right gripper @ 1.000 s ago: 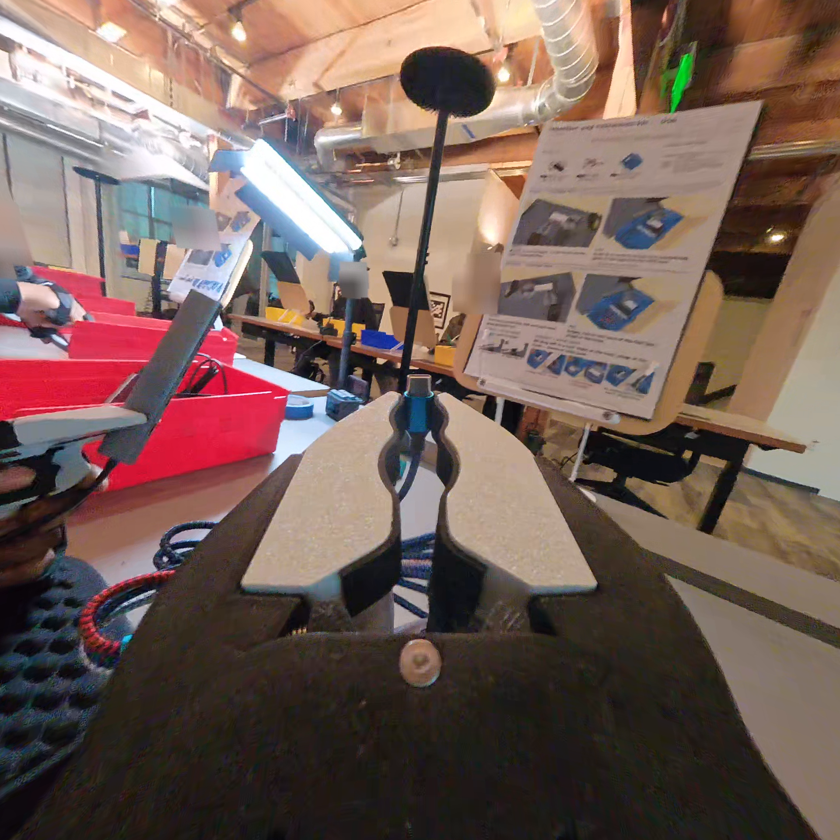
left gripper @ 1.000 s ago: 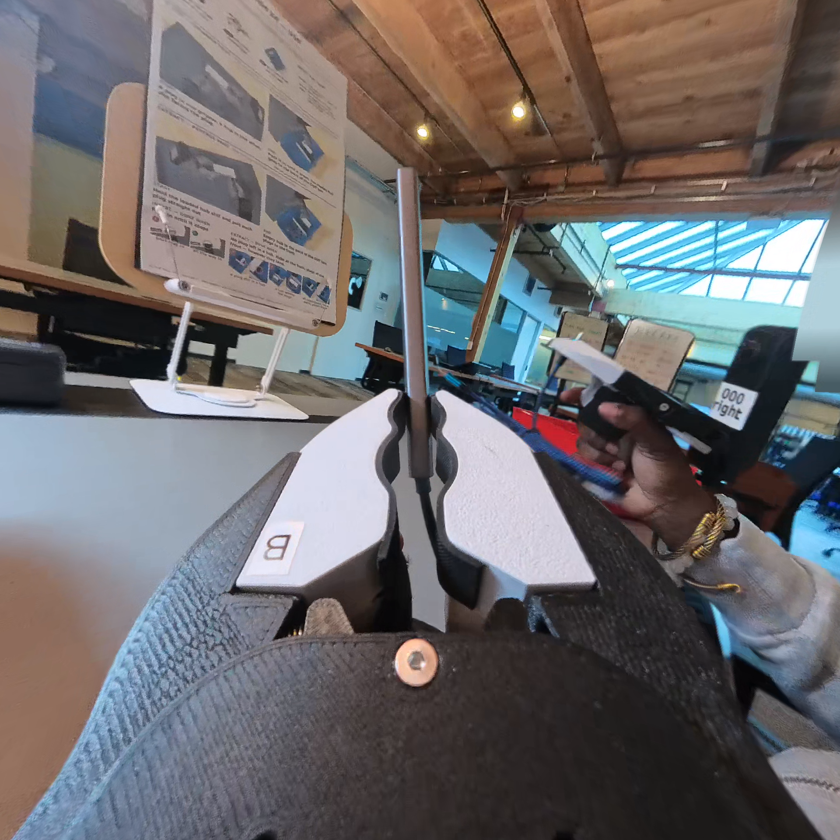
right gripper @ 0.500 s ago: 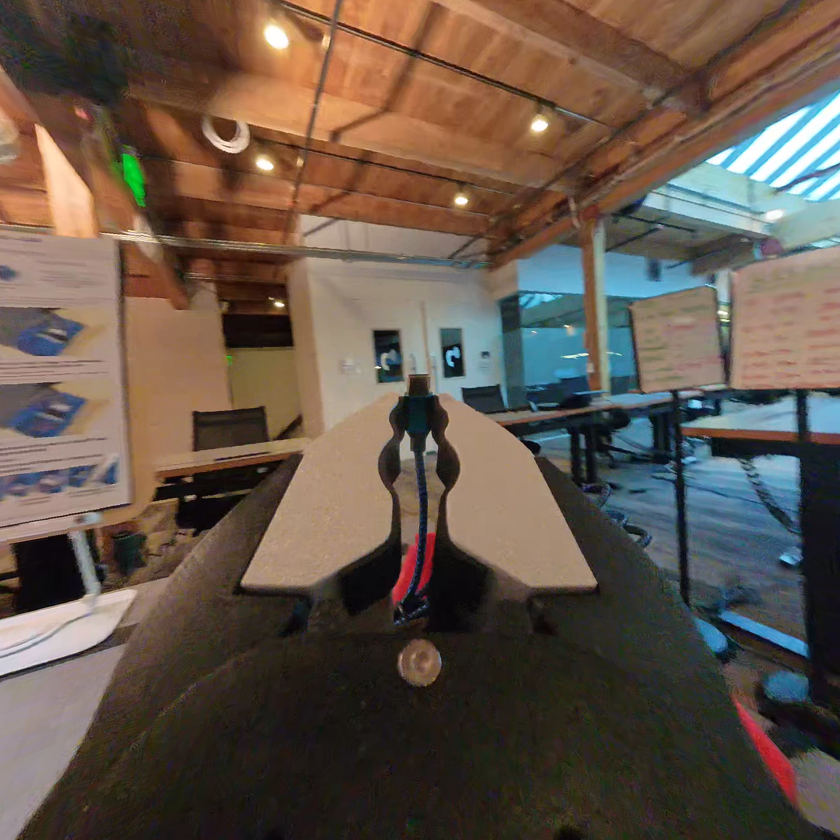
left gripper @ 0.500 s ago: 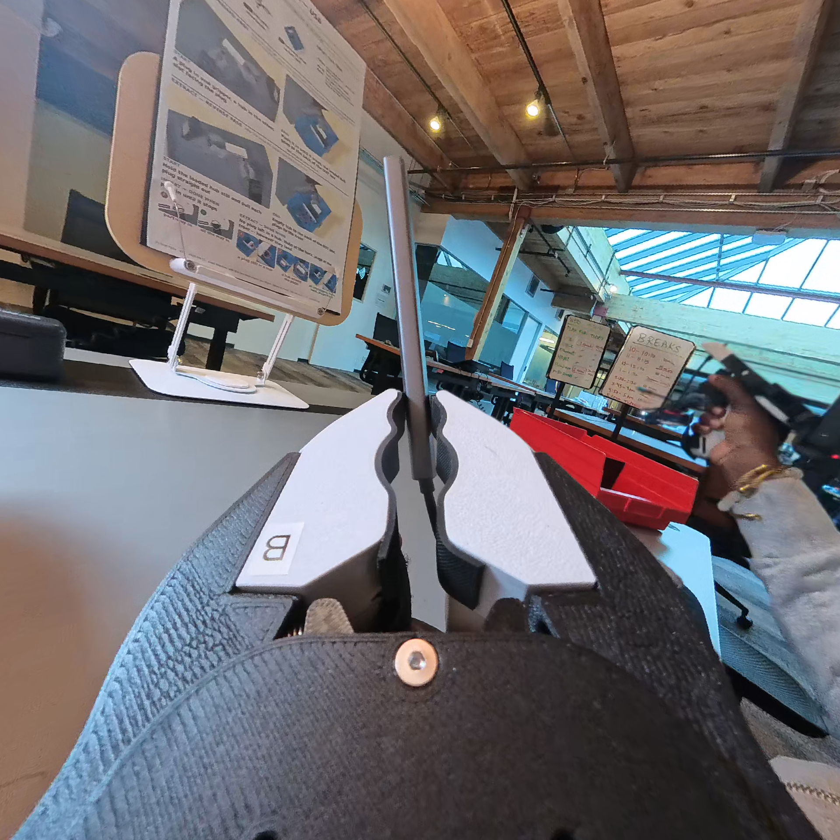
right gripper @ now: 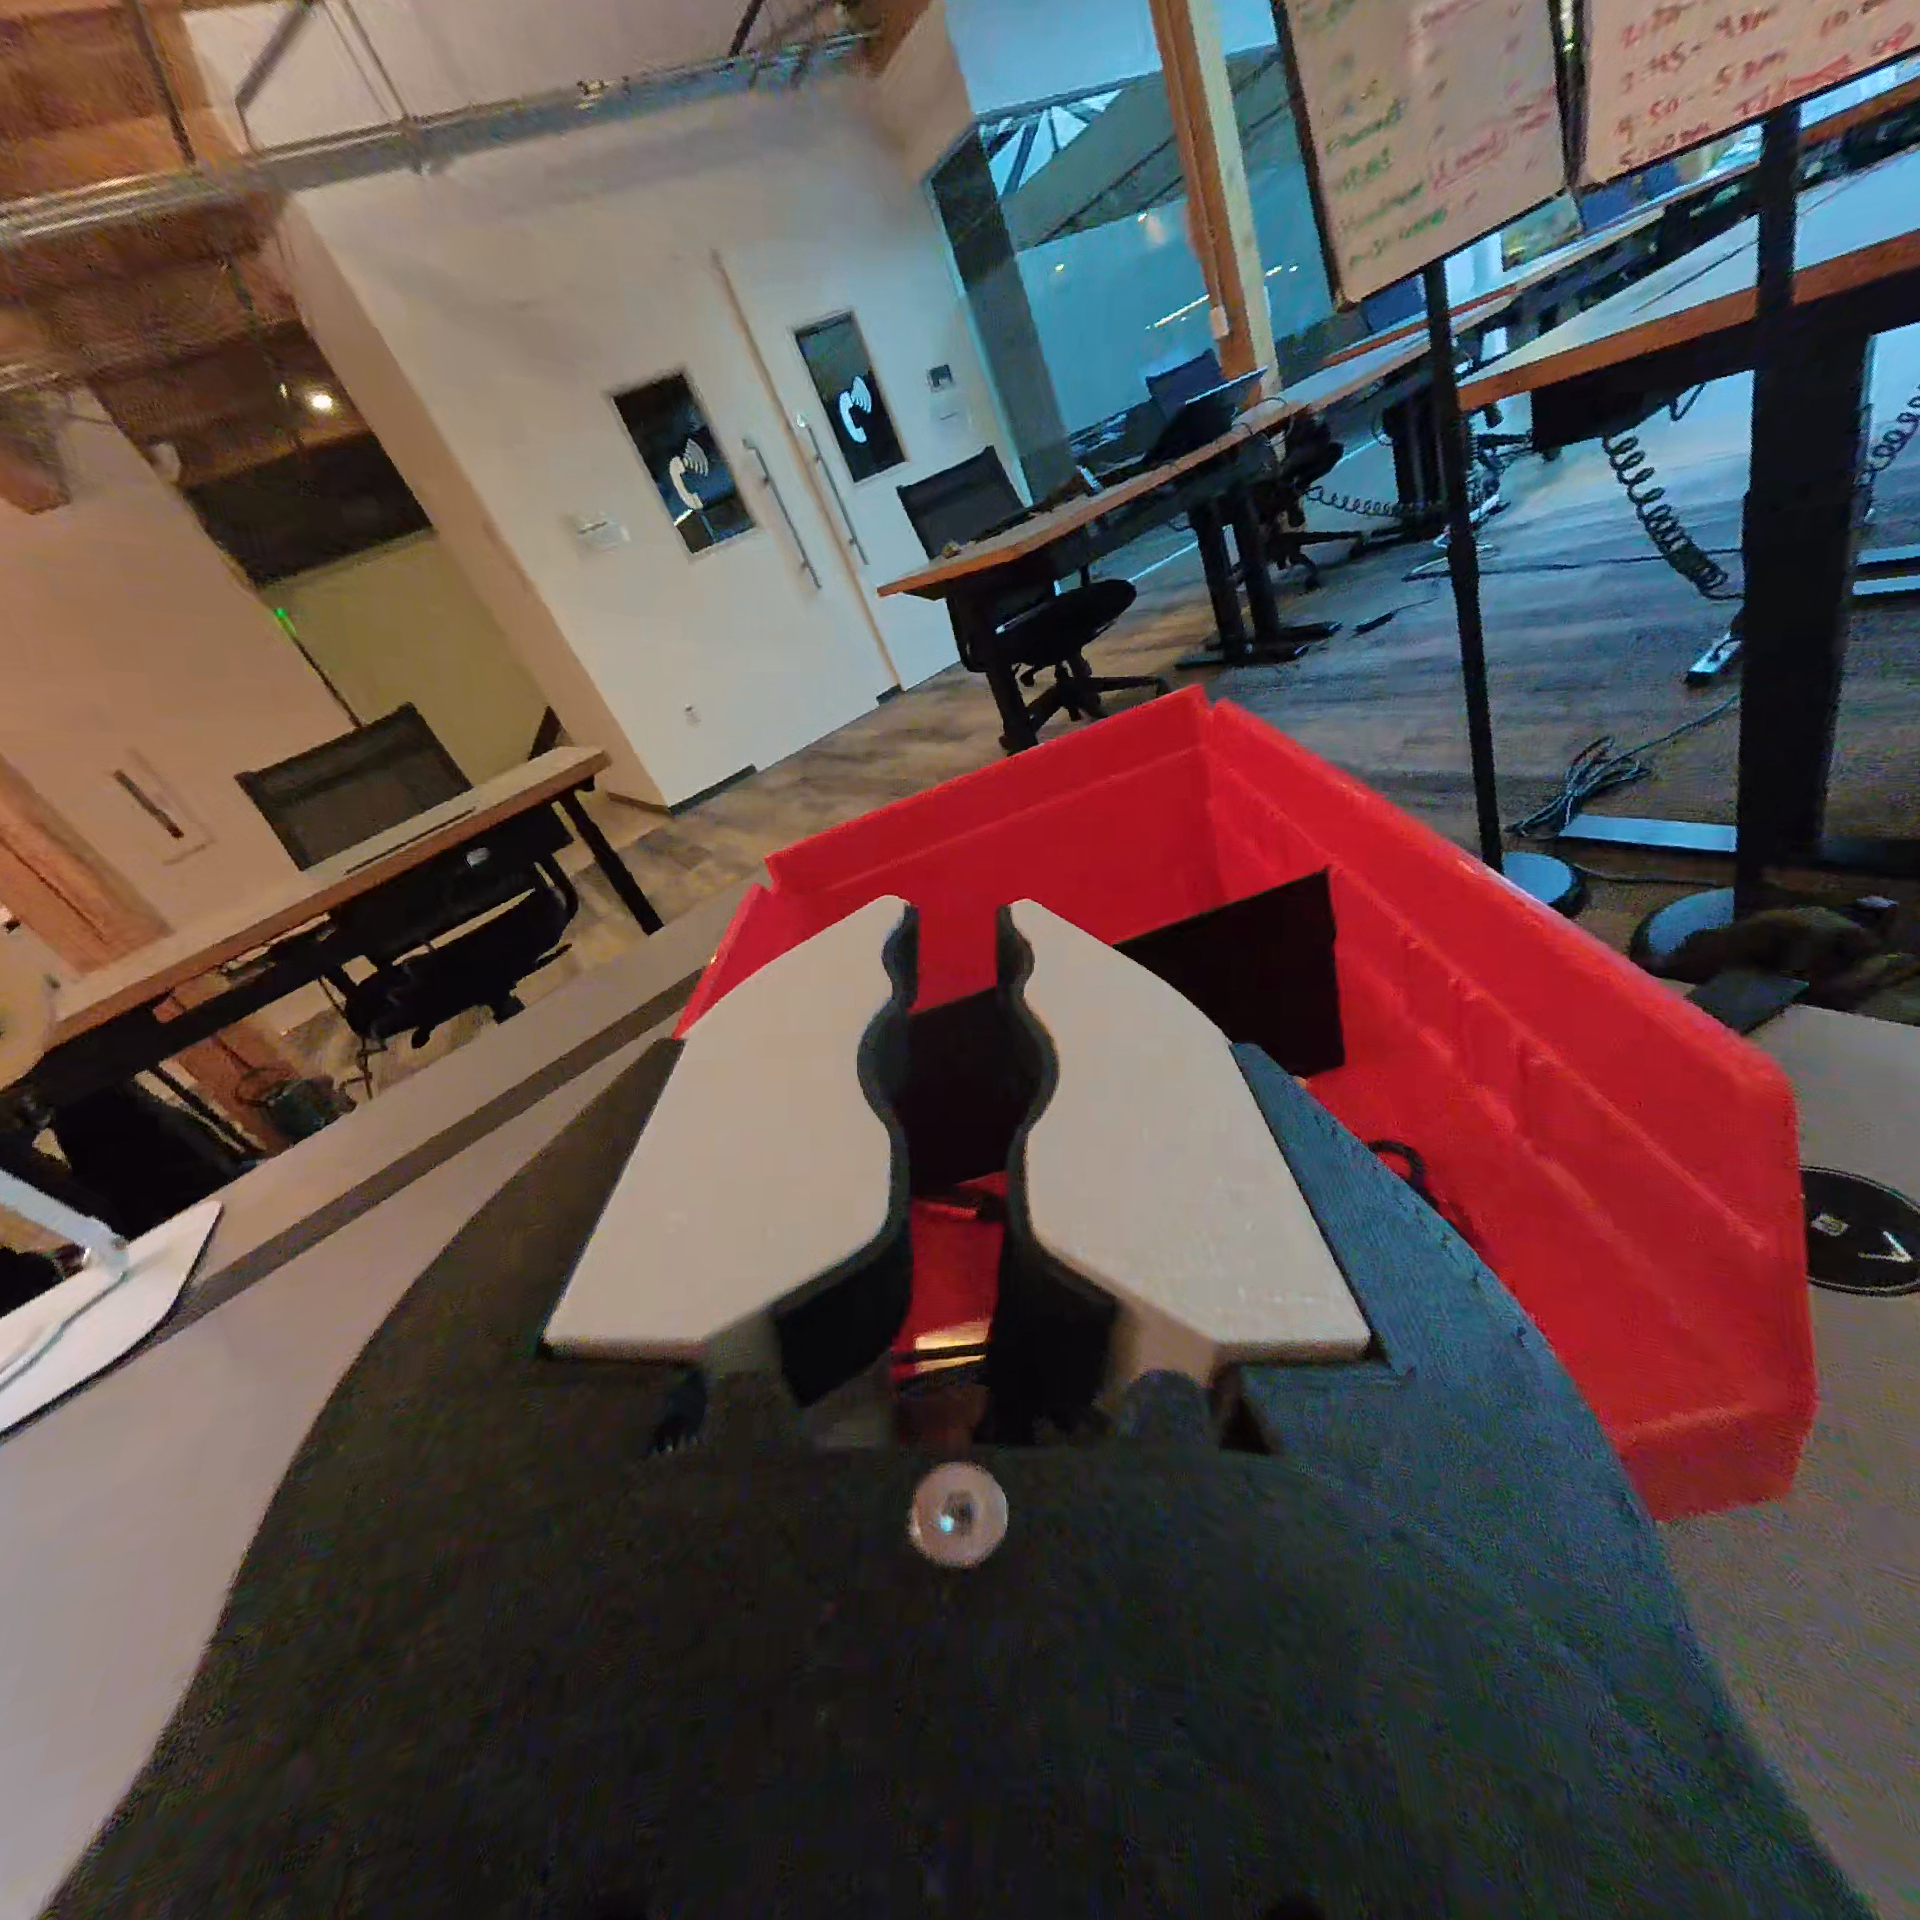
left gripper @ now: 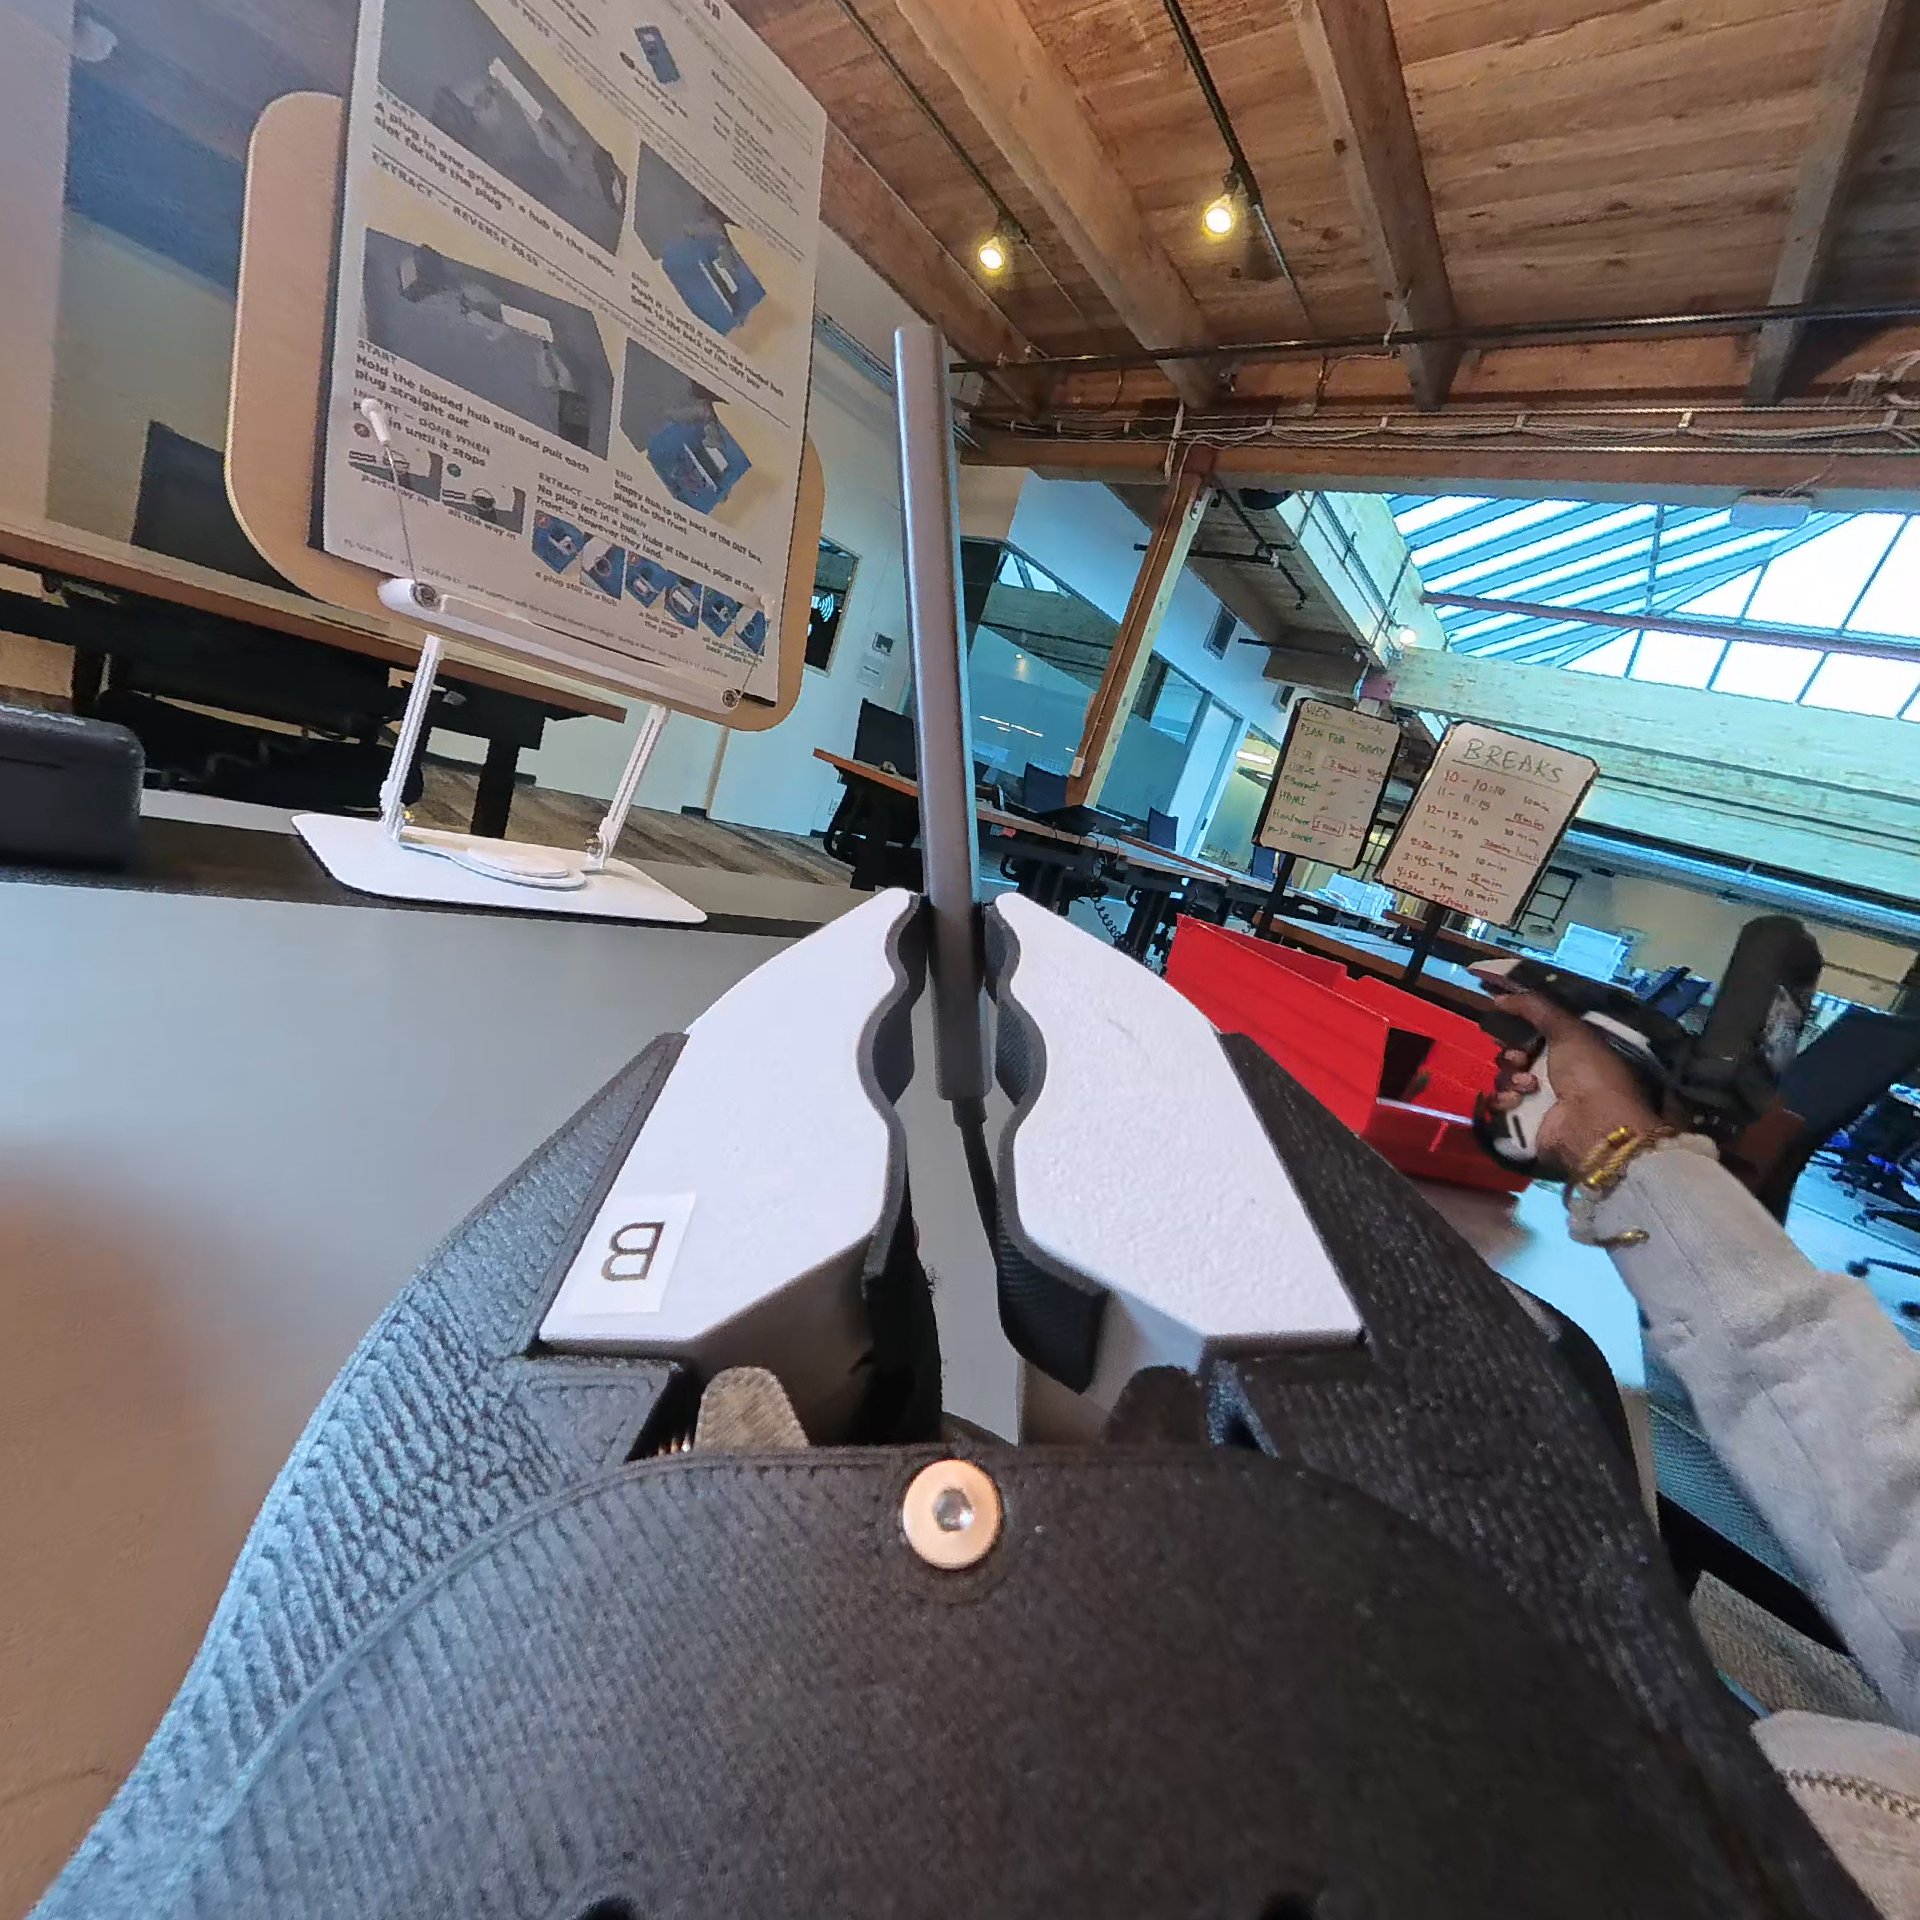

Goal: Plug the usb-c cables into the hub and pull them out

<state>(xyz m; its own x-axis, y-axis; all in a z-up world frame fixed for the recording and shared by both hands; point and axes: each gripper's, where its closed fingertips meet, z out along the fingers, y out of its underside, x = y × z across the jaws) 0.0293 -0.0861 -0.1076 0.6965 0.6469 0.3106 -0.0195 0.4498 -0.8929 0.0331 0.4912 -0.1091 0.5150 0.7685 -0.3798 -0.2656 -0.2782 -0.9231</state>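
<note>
My left gripper (left gripper: pixel 951 914) is shut on a slim grey hub (left gripper: pixel 933 623), which stands upright and edge-on between the fingers. Its black cable tail (left gripper: pixel 977 1164) hangs down between the pads. My right gripper (right gripper: pixel 956 914) is open by a small gap and empty, tilted down over a red bin (right gripper: pixel 1507 1039). No blue usb-c plug shows between its fingers. In the left wrist view the right gripper (left gripper: pixel 1527 997) shows far right in a person's hand (left gripper: pixel 1569 1091), above the same red bin (left gripper: pixel 1299 997).
A grey table (left gripper: pixel 312 1039) runs under both grippers. An instruction sheet on a white stand (left gripper: pixel 582 364) is at the back left, with a black case (left gripper: pixel 62 790) beside it. The red bin has a black divider (right gripper: pixel 1247 966). Two whiteboards (left gripper: pixel 1486 831) stand beyond.
My right gripper swung right and down over the red bin and opened; the blue usb-c plug it held is gone from its fingers. My left gripper still holds the hub upright.
</note>
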